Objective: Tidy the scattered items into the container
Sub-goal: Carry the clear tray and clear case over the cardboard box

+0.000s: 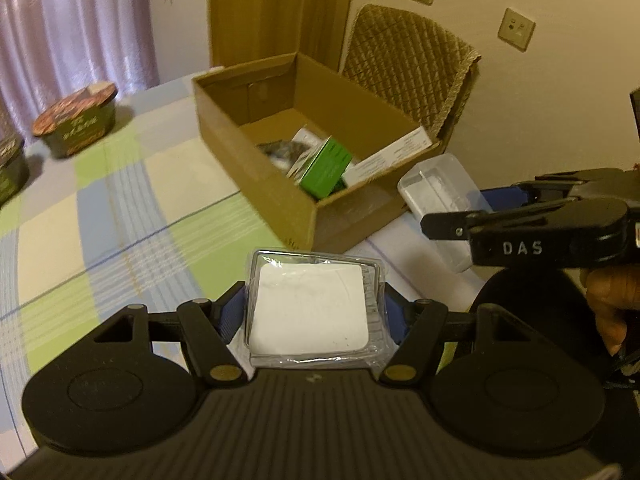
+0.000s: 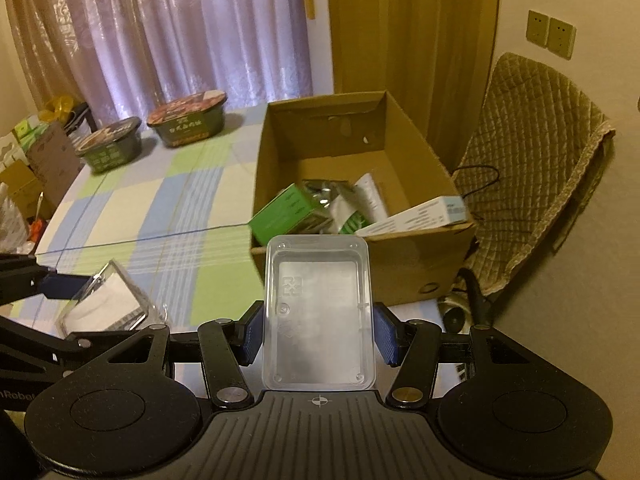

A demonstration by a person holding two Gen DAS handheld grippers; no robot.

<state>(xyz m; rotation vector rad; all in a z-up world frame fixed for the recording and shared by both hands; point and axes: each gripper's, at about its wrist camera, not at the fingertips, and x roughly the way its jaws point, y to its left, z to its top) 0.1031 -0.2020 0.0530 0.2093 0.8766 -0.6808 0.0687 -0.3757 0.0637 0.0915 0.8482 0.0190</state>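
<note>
Right wrist view: right hand-held gripper (image 2: 319, 335) clamped on clear plastic tray (image 2: 319, 316), long axis pointing straight ahead at cardboard box (image 2: 404, 276), whose near wall sits just beyond the tray's far end. Left hand-held gripper (image 1: 313, 312) clamped on a wrapped white packet (image 1: 312, 310); box ahead and slightly right on the bench (image 1: 120, 220), farther off than for the right.

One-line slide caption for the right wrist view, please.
Right gripper holds a clear plastic tray before the cardboard box, already partly filled.

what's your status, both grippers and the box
Left gripper shut on clear packet with white card. Right gripper shut on clear plastic tray. Cardboard box open ahead, partly filled. Nothing blocking.
</note>
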